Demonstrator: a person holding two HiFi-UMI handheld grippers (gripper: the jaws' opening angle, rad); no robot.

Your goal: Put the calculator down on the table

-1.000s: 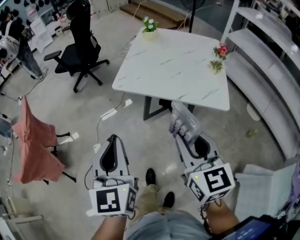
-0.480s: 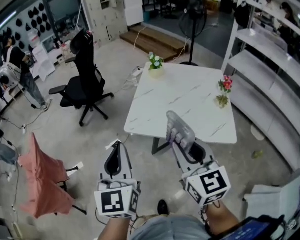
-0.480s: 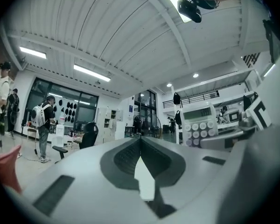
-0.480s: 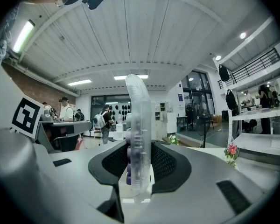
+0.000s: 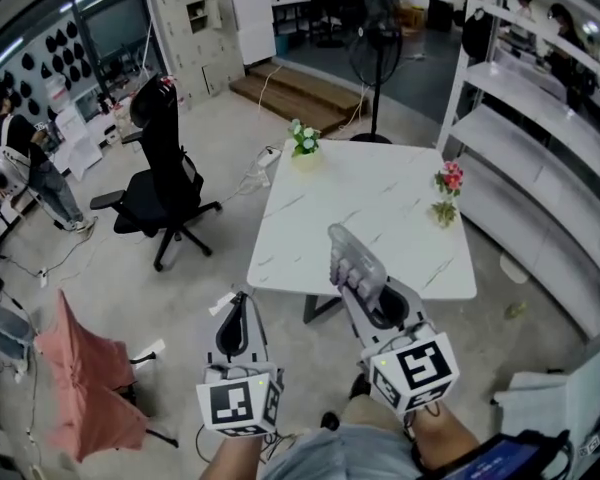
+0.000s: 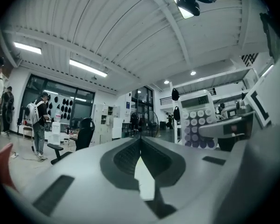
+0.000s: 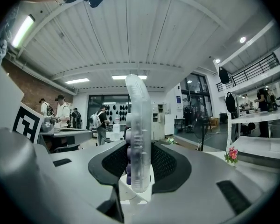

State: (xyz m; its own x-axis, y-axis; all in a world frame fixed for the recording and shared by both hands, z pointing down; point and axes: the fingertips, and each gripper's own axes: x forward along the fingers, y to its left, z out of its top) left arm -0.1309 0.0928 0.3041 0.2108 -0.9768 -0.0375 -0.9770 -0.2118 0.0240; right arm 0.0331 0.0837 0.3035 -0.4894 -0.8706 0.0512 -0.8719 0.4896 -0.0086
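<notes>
1. My right gripper (image 5: 363, 290) clamps the calculator (image 5: 353, 258) across its thickness, jaws part-way open. It stands on edge, keys facing left.
2. My left gripper (image 5: 237, 310): jaws together, nothing in them.
3. The calculator hangs in the air by the table's (image 5: 380, 193) near edge.
4. Step, as I judge it: carrying in. Next I must reach over the bare top, lower, lay it flat and release.
</notes>
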